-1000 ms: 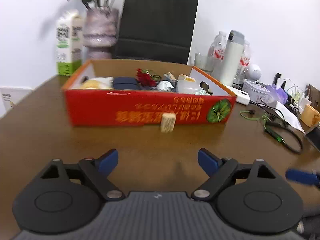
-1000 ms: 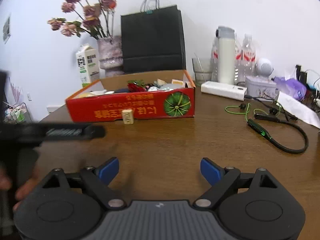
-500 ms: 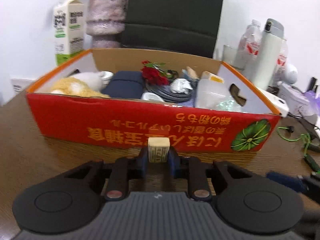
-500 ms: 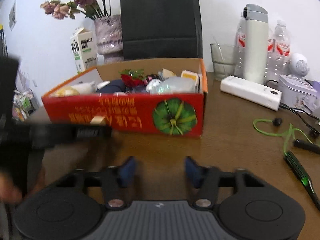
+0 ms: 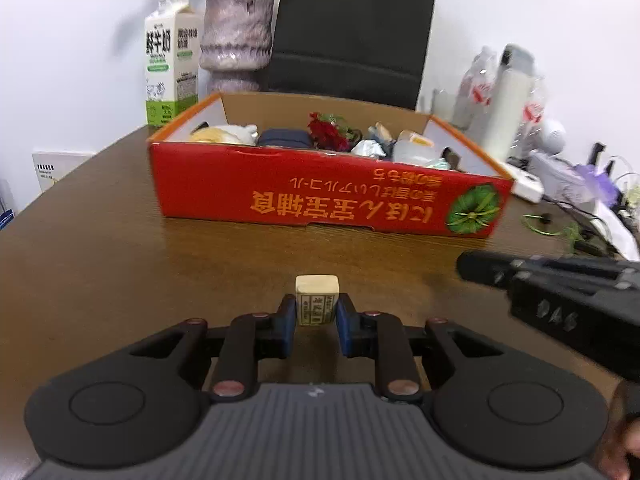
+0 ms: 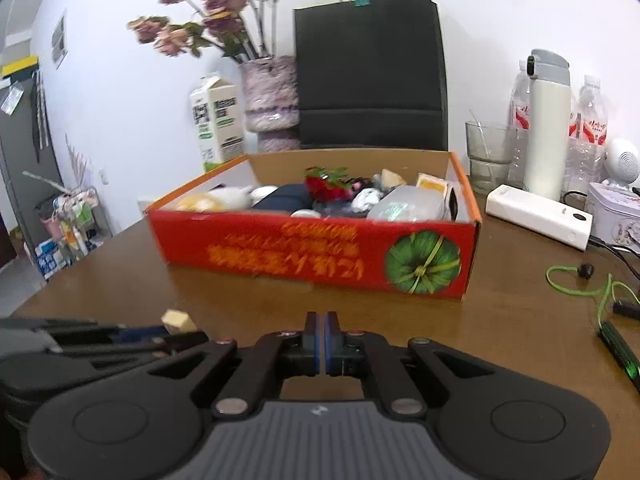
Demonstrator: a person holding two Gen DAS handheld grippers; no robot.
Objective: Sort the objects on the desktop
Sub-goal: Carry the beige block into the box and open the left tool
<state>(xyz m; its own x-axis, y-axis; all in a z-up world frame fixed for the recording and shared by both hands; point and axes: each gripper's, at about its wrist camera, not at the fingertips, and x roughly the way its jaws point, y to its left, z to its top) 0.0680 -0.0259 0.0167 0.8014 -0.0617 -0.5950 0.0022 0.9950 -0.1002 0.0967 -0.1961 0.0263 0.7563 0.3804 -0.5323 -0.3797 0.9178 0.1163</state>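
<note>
My left gripper (image 5: 317, 312) is shut on a small cream block with a printed label (image 5: 317, 300), held over the brown table in front of the red cardboard box (image 5: 320, 196). The block also shows in the right wrist view (image 6: 178, 320), at the left gripper's tip. My right gripper (image 6: 321, 330) is shut and empty, its blue pads together, in front of the box (image 6: 312, 252). The box holds several items, among them a red flower (image 6: 326, 184) and a dark pouch (image 5: 284, 137).
Behind the box stand a milk carton (image 5: 170, 64), a vase of flowers (image 6: 270, 104) and a black paper bag (image 6: 370, 68). At the right are a white flask (image 6: 546, 124), water bottles, a glass (image 6: 486, 156), a white power bank (image 6: 538, 216) and green earphones (image 6: 592, 284).
My left gripper closed on the cream block by the box and has drawn back from the box with it. My right gripper has gone from open to shut.
</note>
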